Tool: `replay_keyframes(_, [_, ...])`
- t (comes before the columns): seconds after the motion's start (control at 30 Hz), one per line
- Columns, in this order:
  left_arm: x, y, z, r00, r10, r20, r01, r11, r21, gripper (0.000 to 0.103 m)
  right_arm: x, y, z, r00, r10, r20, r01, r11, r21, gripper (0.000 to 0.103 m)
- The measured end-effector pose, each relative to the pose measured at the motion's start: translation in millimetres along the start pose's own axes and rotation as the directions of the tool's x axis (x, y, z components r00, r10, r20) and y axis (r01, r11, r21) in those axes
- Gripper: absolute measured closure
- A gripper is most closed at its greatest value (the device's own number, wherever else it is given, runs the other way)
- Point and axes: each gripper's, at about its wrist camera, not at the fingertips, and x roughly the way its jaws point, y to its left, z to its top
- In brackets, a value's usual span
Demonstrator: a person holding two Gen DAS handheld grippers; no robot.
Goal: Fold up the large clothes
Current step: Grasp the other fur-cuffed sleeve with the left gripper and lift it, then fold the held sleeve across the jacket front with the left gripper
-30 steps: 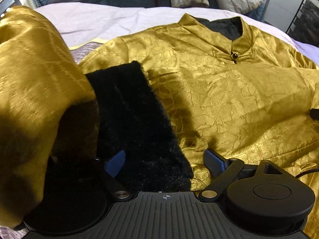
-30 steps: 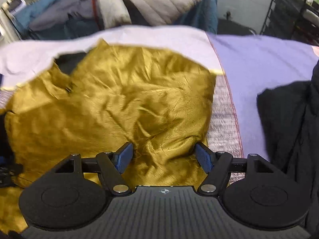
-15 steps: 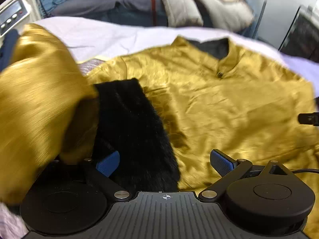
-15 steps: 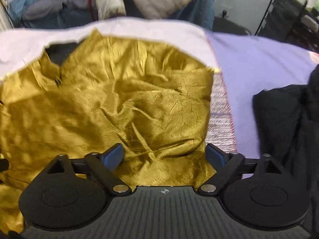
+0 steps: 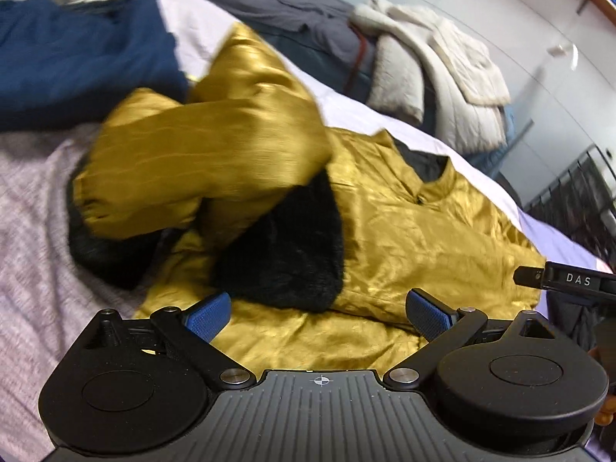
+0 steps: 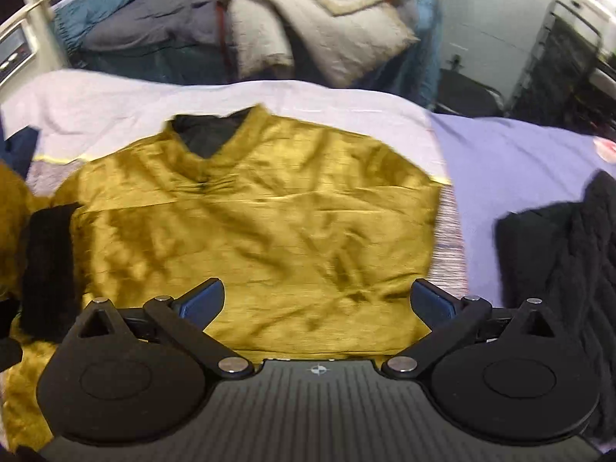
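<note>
A gold satin jacket [image 6: 269, 223] with a black collar lining lies front-up on the bed; it also shows in the left wrist view [image 5: 431, 238]. Its left sleeve [image 5: 215, 161] is folded across the body, with the black furry cuff [image 5: 292, 254] on the chest. The cuff shows at the left edge of the right wrist view [image 6: 46, 261]. My left gripper [image 5: 319, 313] is open and empty, just above the jacket's hem. My right gripper [image 6: 317, 300] is open and empty over the jacket's lower right part.
A navy garment [image 5: 77, 57] lies at the bed's left. A black knit garment [image 6: 569, 269] lies at the right on the lilac sheet [image 6: 500, 154]. Piled bedding and a white jacket [image 6: 308, 27] stand behind. A black wire rack [image 5: 577, 192] is at far right.
Both grippers pulled back and up from the jacket. The left gripper has opened and drawn away from the sleeve, which now lies folded across the body. The right jaws have widened.
</note>
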Motion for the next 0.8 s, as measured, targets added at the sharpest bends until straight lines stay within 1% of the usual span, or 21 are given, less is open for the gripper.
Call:
replay_keyframes(0.1, [-6, 16, -4, 0.999, 0.035, 0.001, -0.035, 0.999, -0.033, 0.000, -5, 24, 2, 0.999, 0.017, 0.028, -0.015, 0.998, -0.057, 0.001])
replay_keyframes(0.17, [-9, 29, -7, 0.998, 0.066, -0.001, -0.066, 0.995, -0.070, 0.000, -6, 39, 3, 0.999, 0.032, 0.030, -0.030, 0.996, -0.090, 0.001])
replay_keyframes(0.27, [-10, 57, -12, 0.997, 0.078, -0.021, -0.080, 0.983, -0.168, 0.000, -7, 57, 1, 0.997, 0.078, 0.011, -0.076, 0.990, -0.120, 0.001])
replay_keyframes(0.33, [-10, 78, -15, 0.997, 0.075, -0.032, -0.081, 0.963, -0.256, 0.000, -10, 69, -3, 0.996, 0.089, 0.019, -0.085, 0.986, -0.143, 0.001])
replay_keyframes(0.4, [-12, 99, -17, 0.997, 0.069, -0.036, -0.077, 0.935, -0.347, 0.000, -11, 80, -8, 0.997, 0.079, 0.012, -0.075, 0.981, -0.180, 0.001])
replay_keyframes(0.5, [-14, 129, -15, 0.997, 0.060, -0.047, -0.075, 0.881, -0.467, 0.000, -12, 97, -20, 0.999, 0.036, 0.005, -0.033, 0.961, -0.274, 0.001])
replay_keyframes(0.6, [-21, 152, -7, 0.999, 0.047, -0.023, -0.052, 0.826, -0.561, 0.000, -15, 103, -32, 1.000, 0.024, 0.006, -0.021, 0.940, -0.340, 0.001])
replay_keyframes(0.7, [-26, 166, 5, 1.000, 0.020, 0.009, -0.010, 0.787, -0.617, 0.000, -19, 99, -36, 0.999, 0.040, -0.008, -0.040, 0.944, -0.327, 0.001])
replay_keyframes(0.8, [-25, 175, 18, 0.997, -0.049, 0.052, 0.072, 0.734, -0.676, 0.000, -22, 92, -37, 0.998, 0.059, -0.031, -0.065, 0.954, -0.292, 0.001])
